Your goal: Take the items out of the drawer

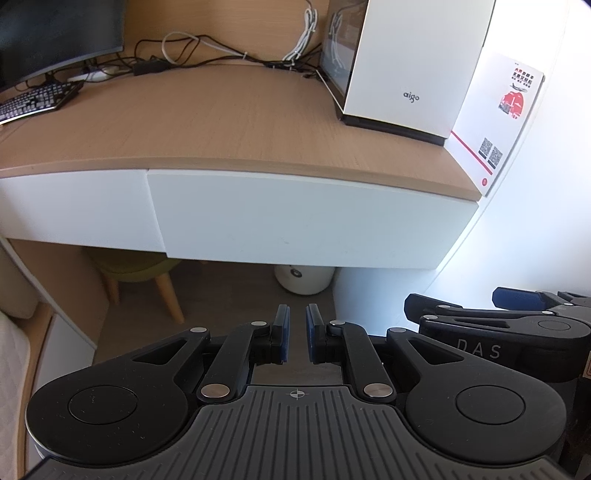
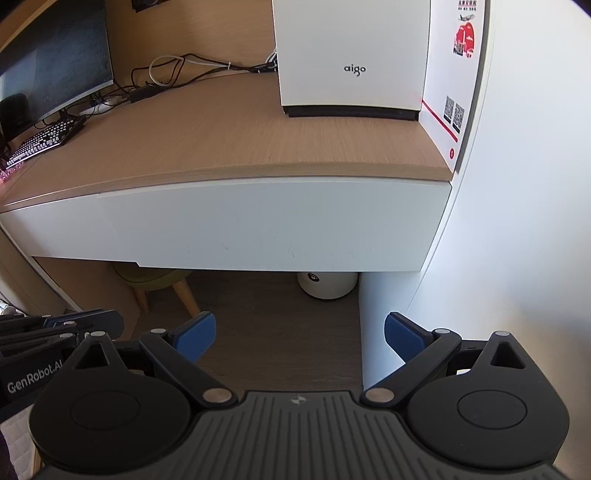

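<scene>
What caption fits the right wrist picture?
Open right hand-held gripper waits before the closed white drawer under a wooden desk.

At the upper right of my left wrist view I saw a white aigo computer case (image 1: 413, 62) standing on the wooden desktop (image 1: 221, 122), with a white leaflet (image 1: 495, 125) bearing red print and QR codes leaning just beside it against the wall. At the upper left sat a dark monitor (image 1: 55, 33) above a black keyboard (image 1: 37, 99), and tangled cables (image 1: 192, 51) ran along the back edge. Low in the frame, under the desk, I made out a green stool (image 1: 136, 269) with wooden legs and a white round container (image 1: 304, 278) on the floor.
</scene>
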{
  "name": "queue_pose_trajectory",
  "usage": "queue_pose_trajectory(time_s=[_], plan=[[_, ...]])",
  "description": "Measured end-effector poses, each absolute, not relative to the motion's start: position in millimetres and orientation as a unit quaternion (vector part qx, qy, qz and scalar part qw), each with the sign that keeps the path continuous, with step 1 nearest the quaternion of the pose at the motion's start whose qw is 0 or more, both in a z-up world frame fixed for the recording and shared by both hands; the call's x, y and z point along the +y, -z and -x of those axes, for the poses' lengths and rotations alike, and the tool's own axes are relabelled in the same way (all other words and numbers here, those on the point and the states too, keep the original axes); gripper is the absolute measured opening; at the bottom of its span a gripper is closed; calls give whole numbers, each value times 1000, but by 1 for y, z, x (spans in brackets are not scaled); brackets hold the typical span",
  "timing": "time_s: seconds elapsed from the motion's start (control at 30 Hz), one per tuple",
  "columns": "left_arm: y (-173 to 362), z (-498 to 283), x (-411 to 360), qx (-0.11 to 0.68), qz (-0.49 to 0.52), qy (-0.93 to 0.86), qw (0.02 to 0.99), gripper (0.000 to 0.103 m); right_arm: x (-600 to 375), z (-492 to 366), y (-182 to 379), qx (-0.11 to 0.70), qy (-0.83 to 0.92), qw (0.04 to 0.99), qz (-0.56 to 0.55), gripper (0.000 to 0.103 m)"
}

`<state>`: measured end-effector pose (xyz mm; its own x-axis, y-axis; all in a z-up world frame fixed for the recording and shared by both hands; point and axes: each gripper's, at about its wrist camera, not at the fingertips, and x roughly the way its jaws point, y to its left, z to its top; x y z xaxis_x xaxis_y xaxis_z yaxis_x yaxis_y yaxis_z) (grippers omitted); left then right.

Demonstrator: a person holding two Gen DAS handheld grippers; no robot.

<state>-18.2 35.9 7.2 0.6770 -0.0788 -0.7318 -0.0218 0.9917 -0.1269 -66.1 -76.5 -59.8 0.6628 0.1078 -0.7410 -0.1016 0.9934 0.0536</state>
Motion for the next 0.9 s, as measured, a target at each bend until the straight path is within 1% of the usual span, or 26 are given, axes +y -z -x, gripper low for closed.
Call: queue_pose_trajectory(time_s=[0.23, 0.5, 0.63, 0.73, 0.9], plan=[[-12, 22, 61, 404, 67, 12, 912, 10, -65, 74, 57, 401, -53, 915, 16, 99], [-10, 6, 90, 402, 86, 31, 911, 12, -50, 76, 49, 386, -51, 921, 24, 99], [-11, -3, 116, 375, 103, 42, 920, 12, -48, 68, 40, 368, -47, 929, -18, 99], [-12, -11, 138, 357, 108, 49, 927, 13, -40, 63, 37, 355, -36, 934, -21, 99], [-5, -36, 180, 367, 136, 38, 919, 14, -23, 53, 33, 348, -24, 937, -8, 99]])
